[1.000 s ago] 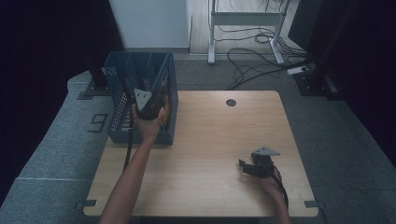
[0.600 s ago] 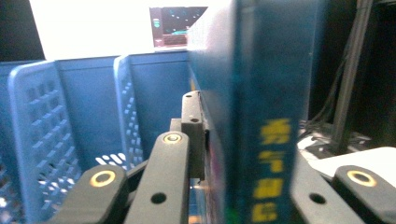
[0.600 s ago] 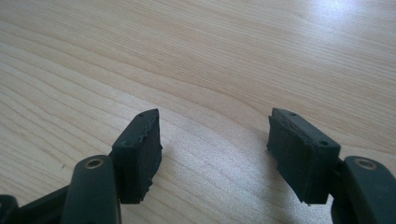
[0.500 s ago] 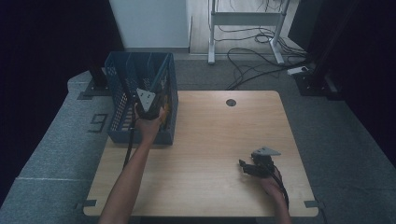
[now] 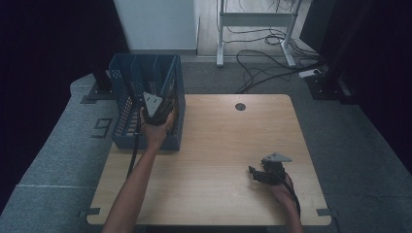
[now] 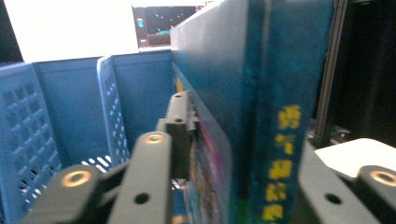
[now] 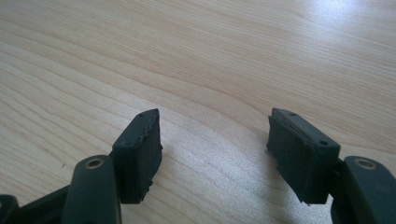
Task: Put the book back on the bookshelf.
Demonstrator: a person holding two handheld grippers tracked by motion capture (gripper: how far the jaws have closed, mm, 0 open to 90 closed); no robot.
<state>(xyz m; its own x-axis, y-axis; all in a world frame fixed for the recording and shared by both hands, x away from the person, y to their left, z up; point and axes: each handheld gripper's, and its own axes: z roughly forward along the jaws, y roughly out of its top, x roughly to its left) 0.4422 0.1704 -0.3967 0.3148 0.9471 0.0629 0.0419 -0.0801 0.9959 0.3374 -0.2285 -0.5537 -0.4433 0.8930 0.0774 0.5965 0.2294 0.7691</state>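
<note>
At the blue crate: left gripper (image 5: 156,108) sits over the crate's near right part, the hand wrapped round it.
Blue crate (image 5: 127,112): a perforated plastic bin standing on the front left corner of the wooden table (image 5: 218,145), with upright dividers inside.
Book (image 6: 261,93): a dark teal hardback with yellow lettering down its spine, standing upright inside the crate, just beside the crate's right wall as the left gripper view shows it.
Left gripper's hold: its jaws are closed onto the book, one jaw pressed flat against the colourful cover, the other on the far side of the spine.
Crate divider (image 6: 109,107): a blue slotted wall left of the book, apart from it, with an empty slot between.
Right gripper (image 5: 262,174): well to the right of the crate, resting low at the table's front right part, held by the person's other hand.
Right gripper's state (image 7: 215,140): jaws spread wide with bare wood grain between them, nothing held.
Table hole (image 5: 240,107): a small dark round grommet right of the crate, near the table's far edge.
Floor beyond the crate: grey carpet, a white desk frame and loose cables.
</note>
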